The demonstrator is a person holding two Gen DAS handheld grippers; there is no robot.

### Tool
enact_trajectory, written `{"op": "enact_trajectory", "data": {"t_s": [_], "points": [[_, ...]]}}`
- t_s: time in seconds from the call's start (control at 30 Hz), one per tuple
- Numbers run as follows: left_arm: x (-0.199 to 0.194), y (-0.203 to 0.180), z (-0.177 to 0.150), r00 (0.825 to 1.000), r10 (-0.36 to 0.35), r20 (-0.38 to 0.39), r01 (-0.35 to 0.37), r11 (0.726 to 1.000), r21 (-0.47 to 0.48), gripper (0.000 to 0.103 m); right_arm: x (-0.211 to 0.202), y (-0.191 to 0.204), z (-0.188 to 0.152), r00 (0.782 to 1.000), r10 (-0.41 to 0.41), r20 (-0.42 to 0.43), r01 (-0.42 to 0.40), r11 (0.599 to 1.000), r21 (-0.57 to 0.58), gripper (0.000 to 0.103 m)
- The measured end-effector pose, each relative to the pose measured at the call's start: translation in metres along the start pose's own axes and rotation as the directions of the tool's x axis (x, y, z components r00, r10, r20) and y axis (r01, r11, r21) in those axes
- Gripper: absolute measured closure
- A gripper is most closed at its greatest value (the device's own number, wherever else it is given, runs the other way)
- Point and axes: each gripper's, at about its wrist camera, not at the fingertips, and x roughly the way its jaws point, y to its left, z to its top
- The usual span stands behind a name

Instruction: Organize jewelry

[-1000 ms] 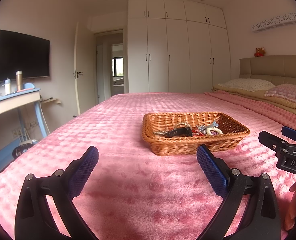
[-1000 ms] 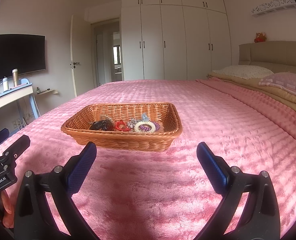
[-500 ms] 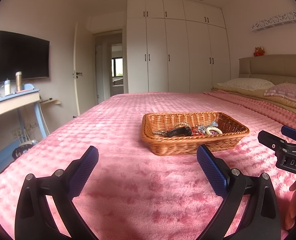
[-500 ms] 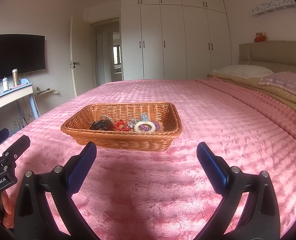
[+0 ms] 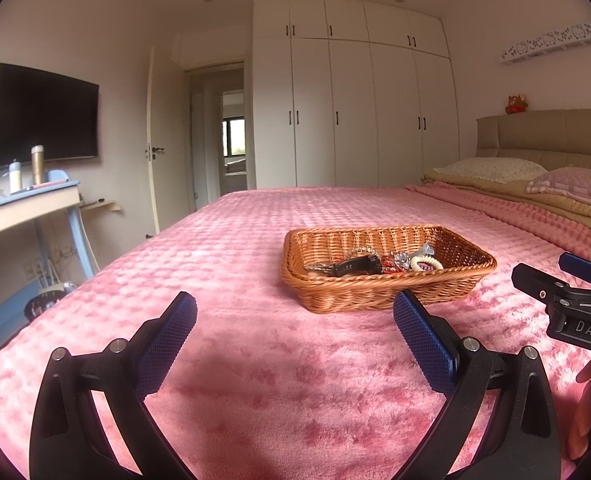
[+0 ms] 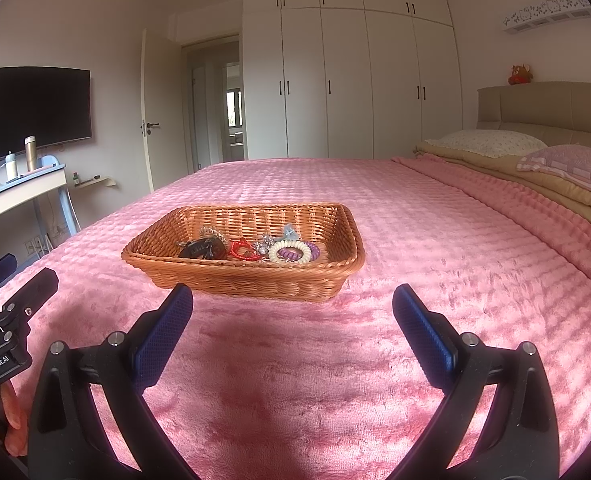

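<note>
Left claw (image 5: 295, 324) and right claw (image 6: 293, 314): both spread wide, empty, above pink bedspread (image 6: 435, 248). Wicker basket (image 6: 255, 276) ahead; jewelry (image 6: 255, 247) tangled, near rim hiding lower parts.

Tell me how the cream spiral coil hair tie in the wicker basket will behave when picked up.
The cream spiral coil hair tie looks like springy plastic, so it probably stretches and flexes rather than staying stiff. It seems light. It lies over a purple coil tie, which might snag and lift too.
</note>
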Motion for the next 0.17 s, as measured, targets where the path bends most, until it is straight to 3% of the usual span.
{"op": "enact_trajectory", "data": {"t_s": [0.17], "points": [[0.0026,0.0028,0.0008,1.000,-0.009,-0.008,0.009,1.000,-0.012,0.007,0.0000,-0.0001,0.0001,1.000,0.000,0.000,0.000,1.000,0.001,0.007]]}}
